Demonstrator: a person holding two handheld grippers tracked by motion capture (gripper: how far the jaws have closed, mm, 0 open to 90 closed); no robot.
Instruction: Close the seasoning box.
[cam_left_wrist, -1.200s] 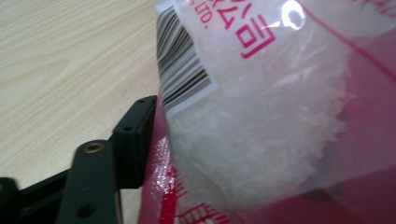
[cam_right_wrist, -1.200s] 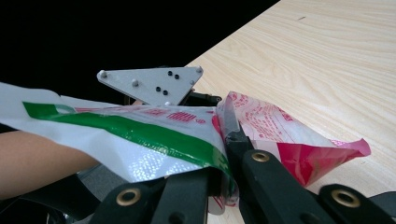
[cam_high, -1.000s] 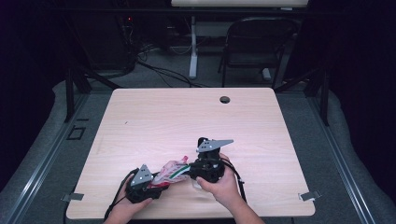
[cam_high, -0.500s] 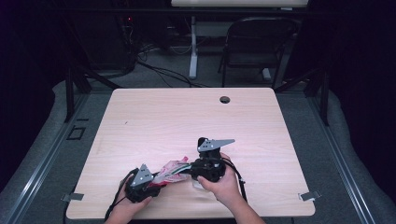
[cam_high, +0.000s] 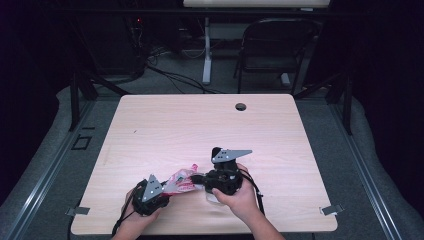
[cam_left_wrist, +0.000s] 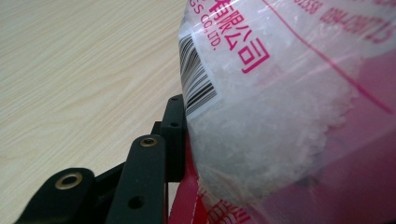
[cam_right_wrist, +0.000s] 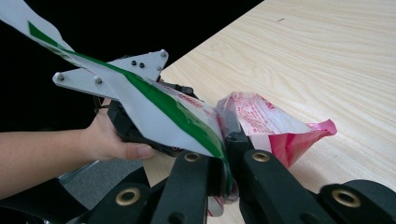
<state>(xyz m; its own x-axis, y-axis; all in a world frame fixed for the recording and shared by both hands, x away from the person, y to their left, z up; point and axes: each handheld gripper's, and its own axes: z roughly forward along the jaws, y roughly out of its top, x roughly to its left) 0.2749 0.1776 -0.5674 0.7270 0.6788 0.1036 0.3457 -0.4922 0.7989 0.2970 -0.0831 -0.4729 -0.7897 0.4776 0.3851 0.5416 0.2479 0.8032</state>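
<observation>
Plastic bag (cam_high: 181, 181), red and clear with Chinese print and a barcode, hangs between the two grippers near the front edge of the counter (cam_high: 165, 130), slightly left of the middle. The left gripper (cam_high: 150, 192) has its jaws against the bag's lower end; in the left gripper view one black jaw presses the film beside the barcode and the other is hidden behind the bag, so I take it as clamped on the bag, though that is a judgement. The right gripper (cam_right_wrist: 227, 179) has its jaws closed on a flat strip (cam_right_wrist: 140, 95) of film, white with a green stripe, which seems to be the bag's top edge or a tear strip; I cannot tell which. White grainy contents (cam_left_wrist: 280, 135) fill the clear part.

The step looks like tearing or pulling the bag open. To do it well, the left hand (cam_right_wrist: 109, 140) should hold steady and low while the right pulls the strip away evenly, keeping the mouth upward so the grains do not spill. A jerk could split the thin film.

Nearby there is little: a round cable hole (cam_high: 241, 106) at the far side of the counter, well apart, and a folding chair (cam_high: 272, 52) and cables on the floor beyond. Nothing crowds the hands.
</observation>
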